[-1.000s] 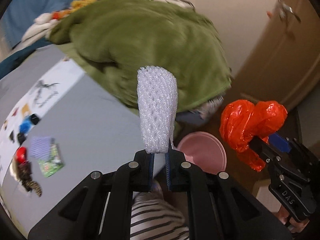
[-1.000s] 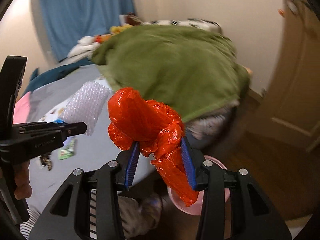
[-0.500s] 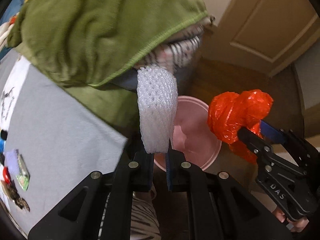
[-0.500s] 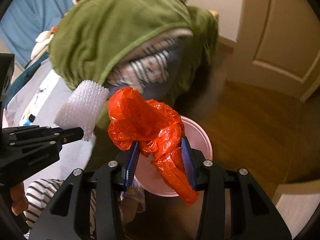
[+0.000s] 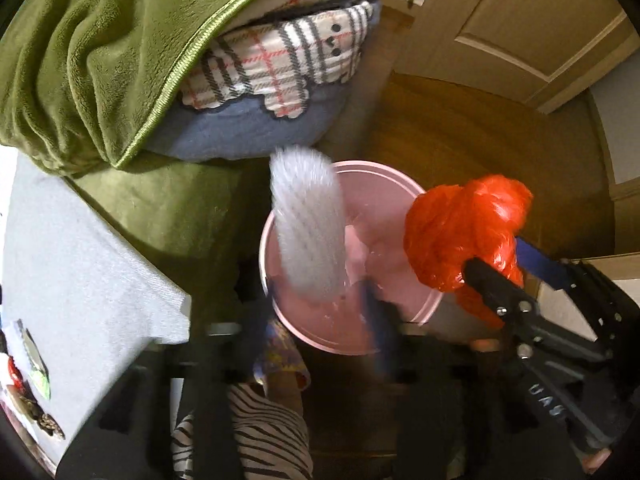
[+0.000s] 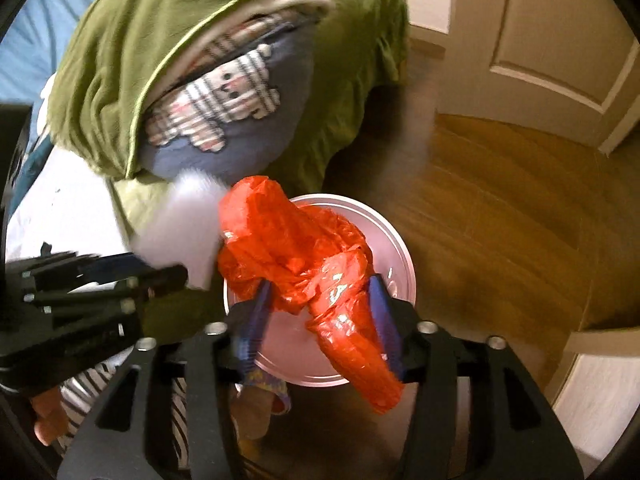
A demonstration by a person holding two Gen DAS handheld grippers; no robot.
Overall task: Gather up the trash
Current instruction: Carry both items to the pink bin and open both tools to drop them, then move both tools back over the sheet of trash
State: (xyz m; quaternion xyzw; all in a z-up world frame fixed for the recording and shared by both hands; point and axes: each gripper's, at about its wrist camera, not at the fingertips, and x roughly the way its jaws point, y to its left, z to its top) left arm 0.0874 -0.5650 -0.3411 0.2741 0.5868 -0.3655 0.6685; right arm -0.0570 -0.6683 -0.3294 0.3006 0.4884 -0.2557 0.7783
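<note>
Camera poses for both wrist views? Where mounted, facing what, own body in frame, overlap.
Left wrist: on the left gripper, looking down at the pink bin; blurred white foam net above it; striped clothing at bottom.
Right wrist: on the right gripper, shut on the red plastic bag, above the same bin; bare hand at lower left.
Shared: bin, net, bag, green blanket, each other's gripper.

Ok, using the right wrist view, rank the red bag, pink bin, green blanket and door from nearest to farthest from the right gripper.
1. red bag: clamped between the right gripper fingers.
2. pink bin: directly below, on the floor.
3. green blanket: up and left, draped over the bed.
4. door: far upper right, across the wood floor.
</note>
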